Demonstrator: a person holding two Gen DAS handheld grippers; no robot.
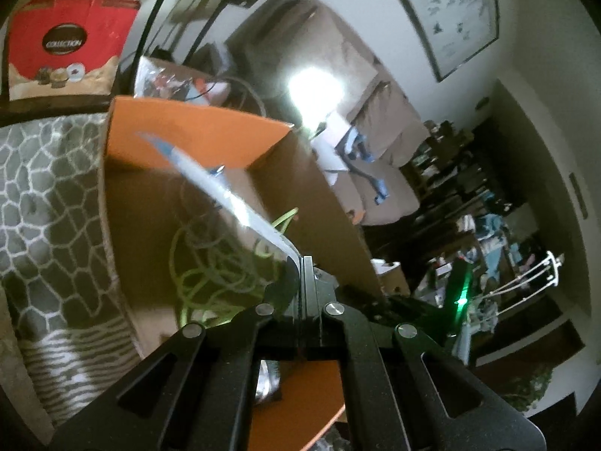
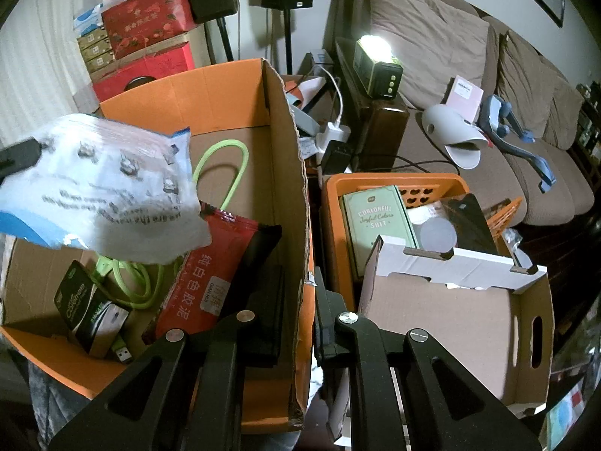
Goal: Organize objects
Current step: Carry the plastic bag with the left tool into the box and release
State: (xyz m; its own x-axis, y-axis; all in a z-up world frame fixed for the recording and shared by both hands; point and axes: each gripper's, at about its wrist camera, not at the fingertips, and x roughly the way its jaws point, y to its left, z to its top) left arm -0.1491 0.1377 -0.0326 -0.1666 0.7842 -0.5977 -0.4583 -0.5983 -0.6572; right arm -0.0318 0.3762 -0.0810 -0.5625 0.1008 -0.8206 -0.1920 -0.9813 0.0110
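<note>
My left gripper [image 1: 302, 263] is shut on the edge of a white and blue plastic packet [image 1: 210, 176] and holds it above the open orange cardboard box [image 1: 195, 124]. The packet also shows in the right wrist view [image 2: 101, 180], hanging over the box's left side, with the left gripper's tip at the frame's left edge [image 2: 17, 158]. A green cable [image 2: 221, 173], a red pouch [image 2: 210, 274] and a dark small carton [image 2: 86, 308] lie in the box. My right gripper [image 2: 298, 289] straddles the box's right wall [image 2: 296, 203], with its fingers apart and nothing between them but the wall.
An orange basket [image 2: 334, 195] with a green box and other items stands right of the cardboard box. A white-rimmed brown carton [image 2: 450, 308] is in front of it. A sofa [image 2: 526, 112] and a lit lamp [image 2: 375, 60] are behind. Red gift boxes [image 2: 146, 22] are stacked far left.
</note>
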